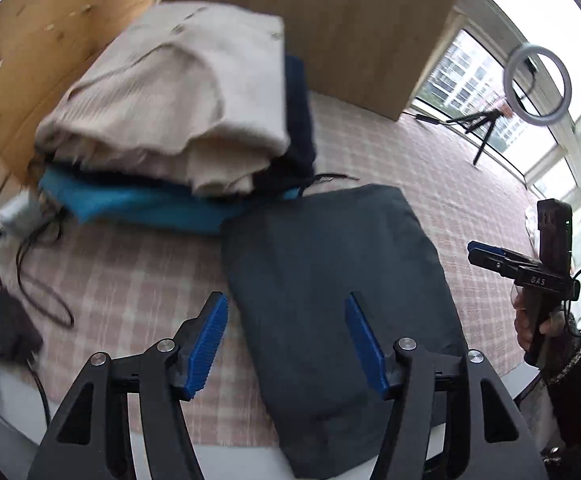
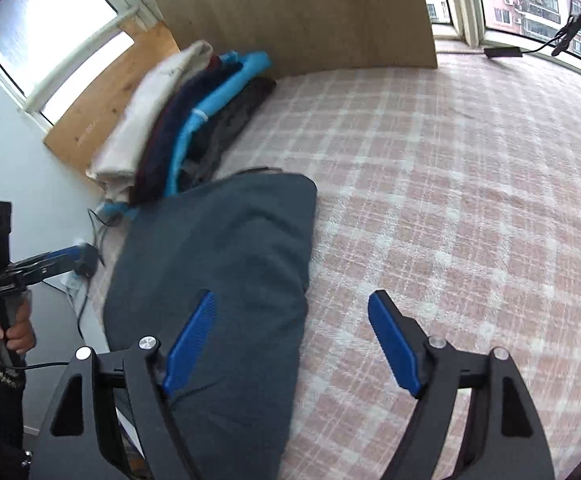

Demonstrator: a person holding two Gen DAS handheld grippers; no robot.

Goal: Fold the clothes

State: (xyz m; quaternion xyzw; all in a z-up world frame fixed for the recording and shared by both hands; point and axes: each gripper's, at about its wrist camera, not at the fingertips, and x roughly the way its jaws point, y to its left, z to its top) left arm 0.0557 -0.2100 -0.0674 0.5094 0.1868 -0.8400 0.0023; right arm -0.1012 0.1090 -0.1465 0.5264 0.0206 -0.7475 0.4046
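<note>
Left wrist view: folded dark garment (image 1: 330,280) lies under both grippers' (image 1: 286,344) (image 2: 290,344) wide, empty jaws.

Open ground: the pink checked cover (image 2: 450,200) lies bare and wide to the right of the folded dark grey garment (image 2: 218,264).
Left side: a stack of folded clothes (image 1: 170,120) touches the garment's far corner.
Behind the stack: a wooden board (image 1: 330,20) stands upright.
Left edge: loose black cables (image 1: 38,288) sprawl.
Far right: ring light on tripod (image 1: 538,80).
</note>
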